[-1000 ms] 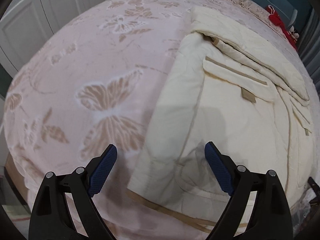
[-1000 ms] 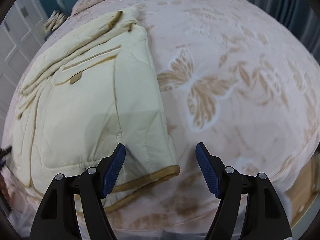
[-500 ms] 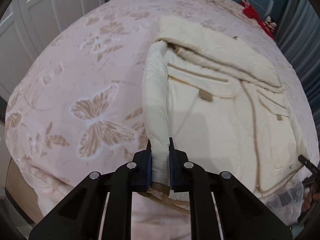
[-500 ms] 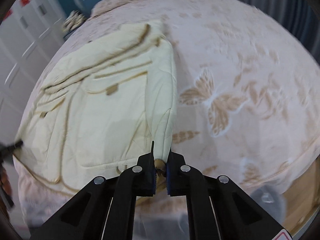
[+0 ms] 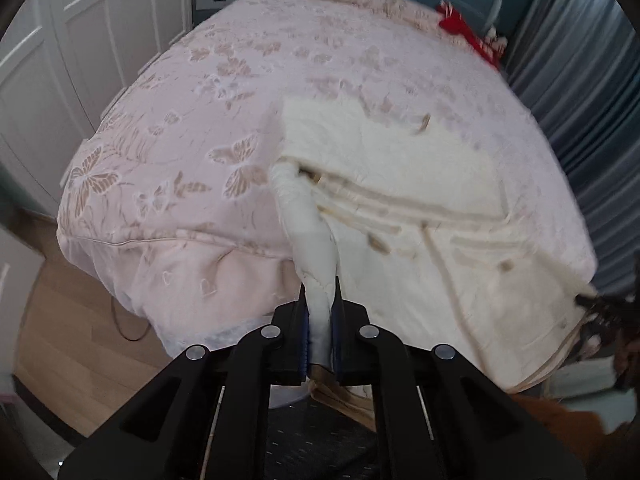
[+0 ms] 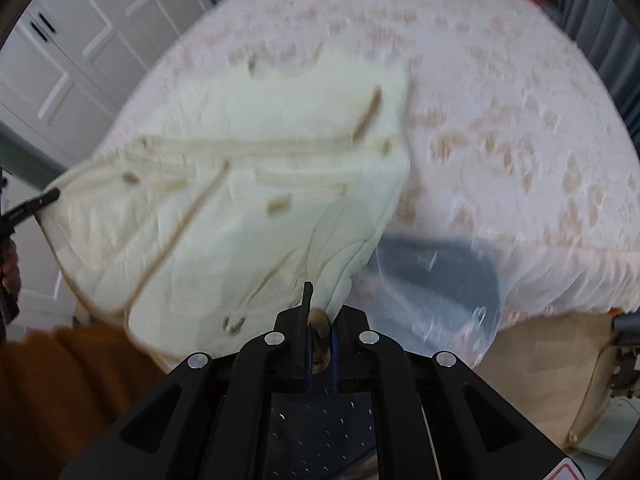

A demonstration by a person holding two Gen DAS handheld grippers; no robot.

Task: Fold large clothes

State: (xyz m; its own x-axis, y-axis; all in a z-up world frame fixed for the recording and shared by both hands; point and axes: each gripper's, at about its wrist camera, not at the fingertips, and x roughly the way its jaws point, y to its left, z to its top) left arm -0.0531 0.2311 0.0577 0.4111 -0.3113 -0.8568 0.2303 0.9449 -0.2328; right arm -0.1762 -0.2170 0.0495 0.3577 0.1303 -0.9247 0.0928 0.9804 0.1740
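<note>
Left gripper [image 5: 320, 332] pinched tight on a rolled-up side edge of the cream jacket [image 5: 420, 200], soft white cloth squeezed between the blue pads [image 5: 306, 336]

Right gripper [image 6: 320, 340] pinched tight too, on the other side edge of the cream jacket [image 6: 240, 184], with a bit of tan trim [image 6: 318, 330] caught between the fingers

Jacket spread over the near end of the bed [image 5: 248, 92], lower hem hanging past the bed's front edge and held up off it at both corners. Puffy and quilted, cream all over, with thin tan lines along the seams and small tan tabs on the pockets. Top part folded in flat layers, farther up the bed

Pink bedspread [image 6: 520, 120] bumpy with pale brown butterflies, rounded at its corners, falling down over the side. Lots of bare bedspread left of the jacket and beyond it

Wood floor [image 5: 64, 336] down to the left of the bed, white cupboard doors [image 5: 52, 60] past that. Something red [image 5: 460, 26] far off by the head of the bed. Right wrist view blurry, with clear plastic wrap [image 6: 436, 276] below the bed edge just beside the jacket
</note>
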